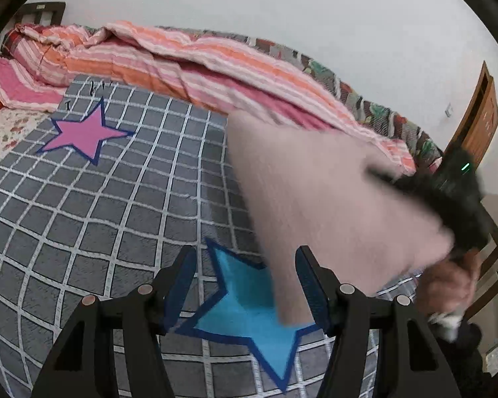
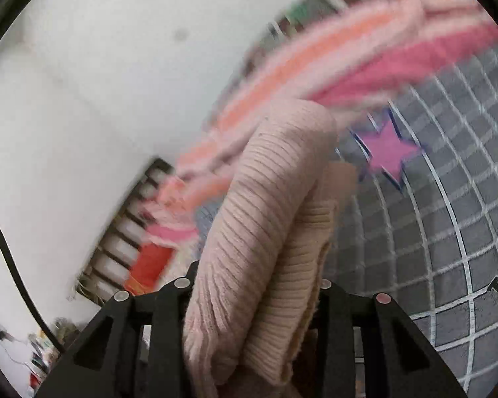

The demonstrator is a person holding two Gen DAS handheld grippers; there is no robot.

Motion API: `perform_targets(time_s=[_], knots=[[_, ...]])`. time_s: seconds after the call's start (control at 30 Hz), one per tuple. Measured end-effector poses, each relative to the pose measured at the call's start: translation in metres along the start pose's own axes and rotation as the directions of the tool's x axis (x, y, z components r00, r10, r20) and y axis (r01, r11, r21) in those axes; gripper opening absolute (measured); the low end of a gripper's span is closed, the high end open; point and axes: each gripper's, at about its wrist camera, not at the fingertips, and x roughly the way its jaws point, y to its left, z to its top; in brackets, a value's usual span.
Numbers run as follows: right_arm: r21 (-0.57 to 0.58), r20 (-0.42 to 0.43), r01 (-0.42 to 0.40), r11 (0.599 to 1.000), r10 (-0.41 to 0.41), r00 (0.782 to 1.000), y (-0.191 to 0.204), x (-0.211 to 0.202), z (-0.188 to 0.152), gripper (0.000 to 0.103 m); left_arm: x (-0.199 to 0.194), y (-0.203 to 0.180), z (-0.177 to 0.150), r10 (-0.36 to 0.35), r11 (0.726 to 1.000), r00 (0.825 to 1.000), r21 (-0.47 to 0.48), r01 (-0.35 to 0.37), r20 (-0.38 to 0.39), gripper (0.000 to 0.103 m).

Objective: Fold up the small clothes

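Pink ribbed cloth (image 2: 262,232) pinched by right gripper (image 2: 252,285), bunched at frame middle. Left gripper (image 1: 245,285) spread, nothing pinched, above blue star (image 1: 249,315). Cloth blurred, perhaps lifted off grey checked mat (image 1: 116,215).

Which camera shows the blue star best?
The left wrist view. The blue star lies on the grey checked mat right ahead of the left gripper, though the pink knitted garment covers part of it. The right wrist view shows no blue star, only a pink star.

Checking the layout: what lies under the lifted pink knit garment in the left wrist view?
Under the pink knit garment: grey checked mat and part of the blue star. The star's right side is covered.
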Motion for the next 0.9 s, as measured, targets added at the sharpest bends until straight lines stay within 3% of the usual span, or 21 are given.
perform_targets(time_s=[0.07, 0.1, 0.13, 0.2, 0.3, 0.4, 0.5, 0.6, 0.67, 0.73, 0.8, 0.87, 0.9], knots=[[-0.028, -0.101, 0.136, 0.99, -0.138, 0.985, -0.03, 0.023, -0.012, 0.041, 0.009, 0.002, -0.002, -0.002, 1.0, 1.0, -0.005, 0.002, -0.015, 0.06], [-0.055, -0.152, 0.238, 0.97, -0.244, 0.958, -0.046, 0.032, -0.019, 0.042, 0.015, 0.003, -0.003, -0.007, 1.0, 1.0, -0.013, 0.006, -0.025, 0.06], [-0.074, -0.172, 0.287, 0.955, -0.296, 0.94, -0.054, 0.034, -0.023, 0.048, 0.019, 0.003, -0.003, -0.012, 1.0, 0.999, -0.017, 0.012, -0.03, 0.06], [-0.095, -0.157, 0.264, 0.96, -0.277, 0.948, -0.061, 0.017, -0.029, 0.058, 0.026, 0.001, -0.004, -0.018, 1.0, 0.999, -0.016, 0.018, -0.042, 0.06], [-0.17, -0.118, 0.266, 0.949, -0.287, 0.951, -0.049, -0.011, -0.033, 0.058, 0.031, -0.006, -0.006, -0.031, 1.0, 0.998, 0.002, 0.031, -0.051, 0.06], [-0.277, -0.05, 0.32, 0.906, -0.346, 0.937, -0.028, -0.026, -0.037, 0.058, 0.031, -0.016, -0.015, -0.034, 0.998, 0.996, 0.041, 0.038, -0.081, 0.06], [-0.338, -0.012, 0.326, 0.883, -0.35, 0.937, -0.019, -0.031, -0.039, 0.057, 0.029, -0.026, -0.03, -0.009, 0.993, 0.994, 0.119, 0.022, -0.113, 0.06], [-0.349, -0.015, 0.308, 0.885, -0.334, 0.942, -0.017, -0.022, -0.038, 0.055, 0.028, -0.032, -0.036, 0.04, 0.985, 0.993, 0.172, -0.021, -0.112, 0.06], [-0.333, -0.042, 0.311, 0.89, -0.344, 0.938, -0.019, -0.004, -0.036, 0.044, 0.027, -0.033, -0.028, 0.044, 0.987, 0.994, 0.156, -0.028, -0.104, 0.06], [-0.305, -0.069, 0.336, 0.891, -0.372, 0.925, -0.024, 0.018, -0.033, 0.018, 0.027, -0.032, -0.019, 0.045, 0.99, 0.995, 0.139, -0.033, -0.088, 0.06], [-0.335, -0.034, 0.303, 0.892, -0.333, 0.942, -0.017, 0.018, -0.032, 0.014, 0.027, -0.032, -0.008, 0.041, 0.992, 0.997, 0.126, -0.032, -0.071, 0.06], [-0.368, 0.03, 0.193, 0.91, -0.196, 0.98, -0.006, -0.001, -0.029, 0.013, 0.028, -0.033, 0.003, 0.026, 0.993, 0.998, 0.119, -0.019, -0.054, 0.06], [-0.364, 0.057, 0.173, 0.915, -0.164, 0.985, -0.006, -0.009, -0.027, 0.013, 0.03, -0.034, 0.005, 0.023, 0.993, 0.998, 0.118, -0.017, -0.05, 0.06]])
